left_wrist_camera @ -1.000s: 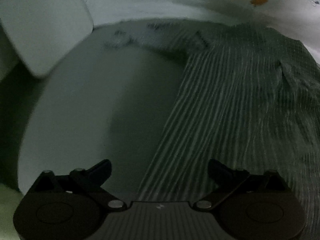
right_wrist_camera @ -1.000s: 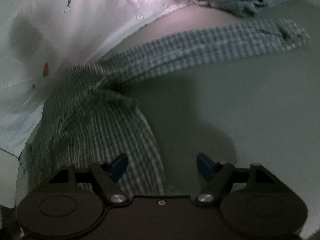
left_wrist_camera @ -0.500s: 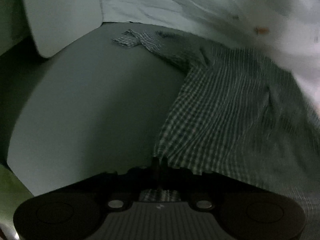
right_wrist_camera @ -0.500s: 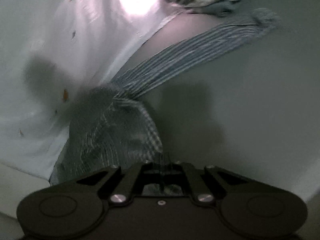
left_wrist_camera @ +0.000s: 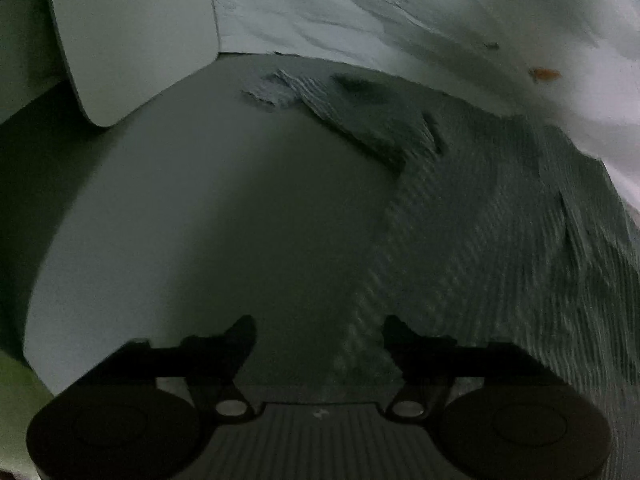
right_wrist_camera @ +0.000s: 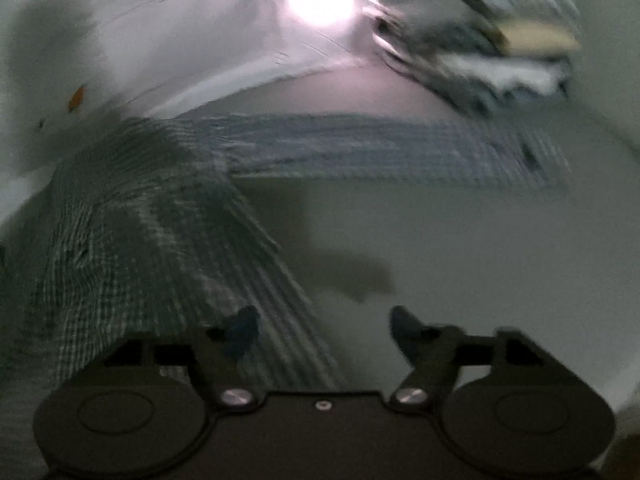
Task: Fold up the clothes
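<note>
Right now both grippers, left (left_wrist_camera: pixel 319 336) and right (right_wrist_camera: pixel 324 326), are opening, fingers empty above the checked shirt (left_wrist_camera: pixel 492 232) on the table (left_wrist_camera: pixel 208 216).

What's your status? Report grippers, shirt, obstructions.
Left gripper and right gripper opening, nothing pinched. Shirt flat on table, sleeve stretched out. Clothes pile clear of it.

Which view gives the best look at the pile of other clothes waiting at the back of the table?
The right wrist view: the pile of clothes sits at its upper right beyond the checked shirt's stretched-out sleeve, though motion-blurred. The left wrist view shows none of it.
</note>
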`<state>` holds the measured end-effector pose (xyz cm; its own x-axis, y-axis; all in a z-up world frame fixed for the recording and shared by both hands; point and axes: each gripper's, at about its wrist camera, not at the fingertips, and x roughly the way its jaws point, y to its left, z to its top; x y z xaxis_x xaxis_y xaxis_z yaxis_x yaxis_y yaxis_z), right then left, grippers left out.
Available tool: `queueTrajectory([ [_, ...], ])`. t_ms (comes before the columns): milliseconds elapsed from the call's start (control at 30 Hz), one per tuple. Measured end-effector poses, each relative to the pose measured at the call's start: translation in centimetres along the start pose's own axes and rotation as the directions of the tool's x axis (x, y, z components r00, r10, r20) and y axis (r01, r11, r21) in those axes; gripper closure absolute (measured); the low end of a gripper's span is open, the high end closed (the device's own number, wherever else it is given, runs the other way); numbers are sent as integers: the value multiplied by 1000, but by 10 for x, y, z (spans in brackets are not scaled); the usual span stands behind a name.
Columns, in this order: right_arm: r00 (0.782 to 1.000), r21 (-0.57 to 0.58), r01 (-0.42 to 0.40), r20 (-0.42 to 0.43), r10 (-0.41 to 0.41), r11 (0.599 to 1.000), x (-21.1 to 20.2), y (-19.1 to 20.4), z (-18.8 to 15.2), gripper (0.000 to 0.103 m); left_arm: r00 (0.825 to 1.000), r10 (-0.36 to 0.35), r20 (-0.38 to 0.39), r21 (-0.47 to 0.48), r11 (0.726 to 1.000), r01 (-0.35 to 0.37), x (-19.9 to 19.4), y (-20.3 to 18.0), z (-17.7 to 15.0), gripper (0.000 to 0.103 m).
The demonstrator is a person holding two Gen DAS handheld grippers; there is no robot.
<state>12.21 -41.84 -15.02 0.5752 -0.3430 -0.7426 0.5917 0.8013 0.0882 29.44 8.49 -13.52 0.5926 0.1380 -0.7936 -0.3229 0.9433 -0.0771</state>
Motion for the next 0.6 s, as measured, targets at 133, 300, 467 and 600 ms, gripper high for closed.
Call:
queueTrajectory([
  [133,999,-82,-32,41,36,996,16,62,11,0,1000,17,7,-54,998,-17,12,25,30,19],
  [300,987,-111,-149,51,156,983,55,134,12,0,1000,2,-20,-107,994,-4,45,55,77,18],
  [467,983,-174,-109,127,132,979,91,194,12,0,1000,-21,8,-112,993,22,78,79,125,16],
  [600,986,-157,-101,119,120,982,116,220,9,0,998,-59,8,-125,990,60,111,87,169,15],
])
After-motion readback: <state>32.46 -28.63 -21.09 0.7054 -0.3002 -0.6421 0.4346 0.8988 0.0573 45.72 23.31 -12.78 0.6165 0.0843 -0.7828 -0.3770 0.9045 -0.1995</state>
